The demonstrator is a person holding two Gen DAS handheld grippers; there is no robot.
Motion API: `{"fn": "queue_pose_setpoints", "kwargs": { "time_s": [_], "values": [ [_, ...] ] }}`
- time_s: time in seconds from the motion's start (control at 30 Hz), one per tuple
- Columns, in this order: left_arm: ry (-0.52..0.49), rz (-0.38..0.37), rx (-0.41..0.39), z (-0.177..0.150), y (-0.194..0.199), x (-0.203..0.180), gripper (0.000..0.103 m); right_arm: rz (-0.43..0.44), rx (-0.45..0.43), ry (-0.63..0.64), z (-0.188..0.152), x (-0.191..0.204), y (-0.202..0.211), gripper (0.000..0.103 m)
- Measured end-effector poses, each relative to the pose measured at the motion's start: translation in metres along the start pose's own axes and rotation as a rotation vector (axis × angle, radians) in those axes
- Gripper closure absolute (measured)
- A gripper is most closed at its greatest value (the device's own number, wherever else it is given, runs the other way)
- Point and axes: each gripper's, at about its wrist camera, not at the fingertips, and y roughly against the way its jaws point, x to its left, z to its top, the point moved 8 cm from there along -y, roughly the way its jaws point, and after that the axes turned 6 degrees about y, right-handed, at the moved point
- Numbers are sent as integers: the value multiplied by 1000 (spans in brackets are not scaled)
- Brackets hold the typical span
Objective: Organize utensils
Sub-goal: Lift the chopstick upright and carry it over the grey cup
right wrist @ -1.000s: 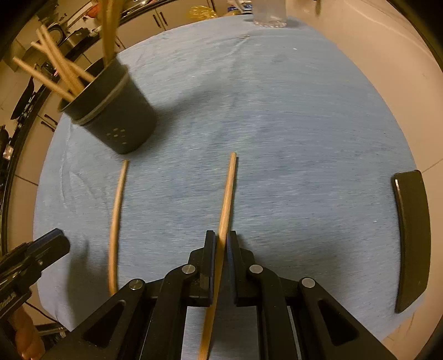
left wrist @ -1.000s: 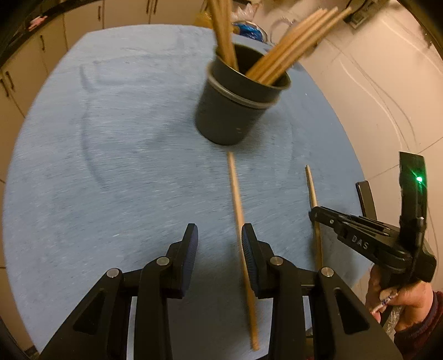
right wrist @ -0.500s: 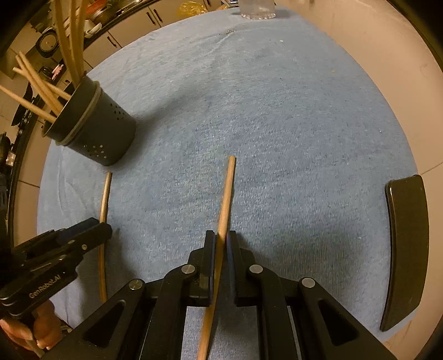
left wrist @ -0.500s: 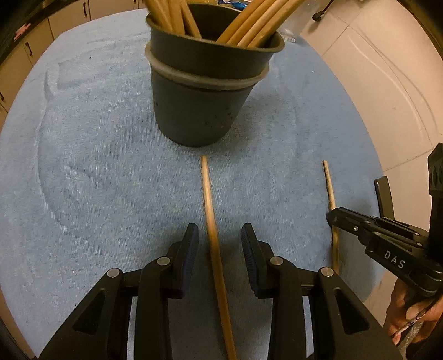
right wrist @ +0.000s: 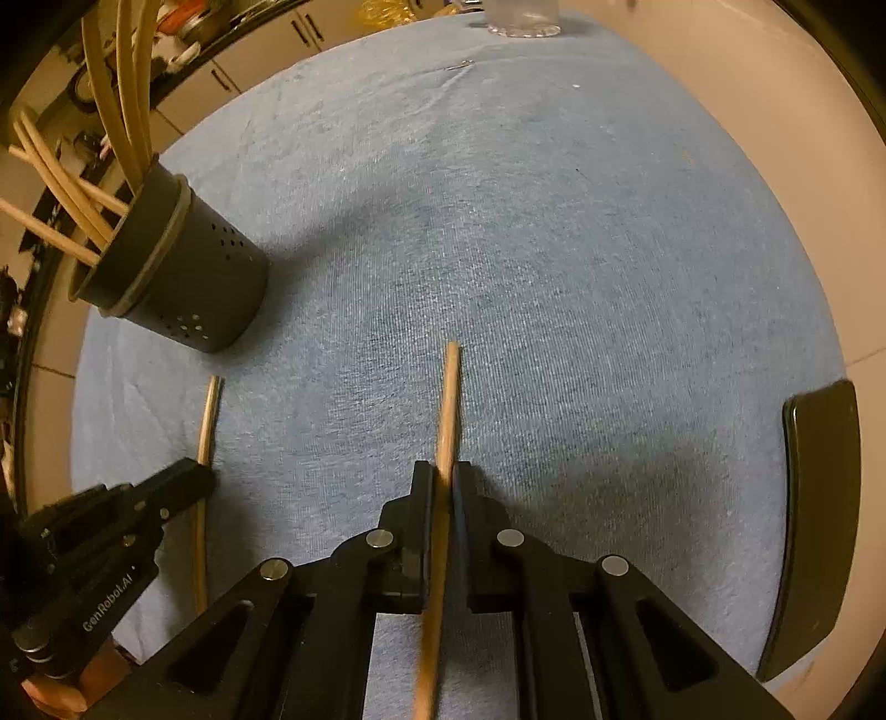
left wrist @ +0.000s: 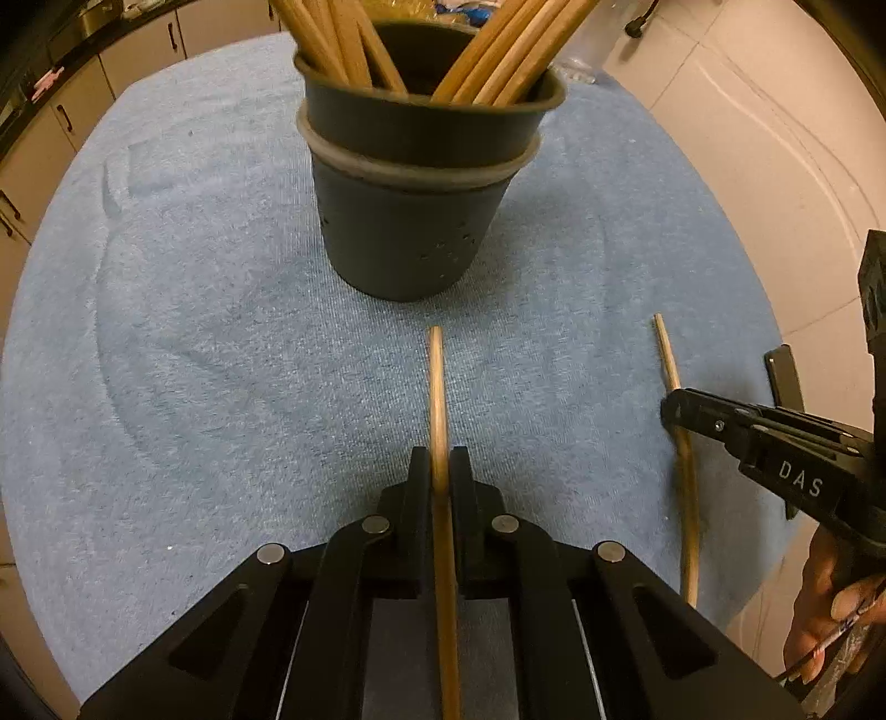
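Closing since a moment ago, the left gripper (left wrist: 440, 468) now clamps one chopstick (left wrist: 437, 387) lying ahead of its fingers, the right gripper (right wrist: 443, 482) clamps another chopstick (right wrist: 447, 404), and either thin stick could pivot and miss the crowded holder (left wrist: 415, 183) beyond.

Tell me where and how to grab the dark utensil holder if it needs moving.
Pinch the dark holder's front rim from above, one finger inside, one outside. Its body looks too wide to span, and chopsticks crowd the sides, leaving the front-centre rim free.
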Motion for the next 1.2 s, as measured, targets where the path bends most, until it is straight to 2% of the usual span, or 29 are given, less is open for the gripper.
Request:
{"fn": "queue_pose_setpoints", "kwargs": {
  "time_s": [0.17, 0.37, 0.6, 0.9, 1.2],
  "values": [
    [-17, -17, -72, 10, 27, 0, 97, 9, -72, 2, 2, 6, 25, 96],
    [-26, -19, -176, 14, 67, 1, 97, 33, -203, 38, 5, 25, 68, 96],
    [-32, 2, -269, 15, 107, 4, 97, 69, -326, 67, 13, 49, 104, 96],
    [-40, 17, -342, 14, 135, 21, 97, 91, -408, 92, 11, 71, 130, 96],
    [-26, 28, -377, 12, 155, 29, 97, 100, -433, 122, 13, 91, 134, 96]
  ]
}}
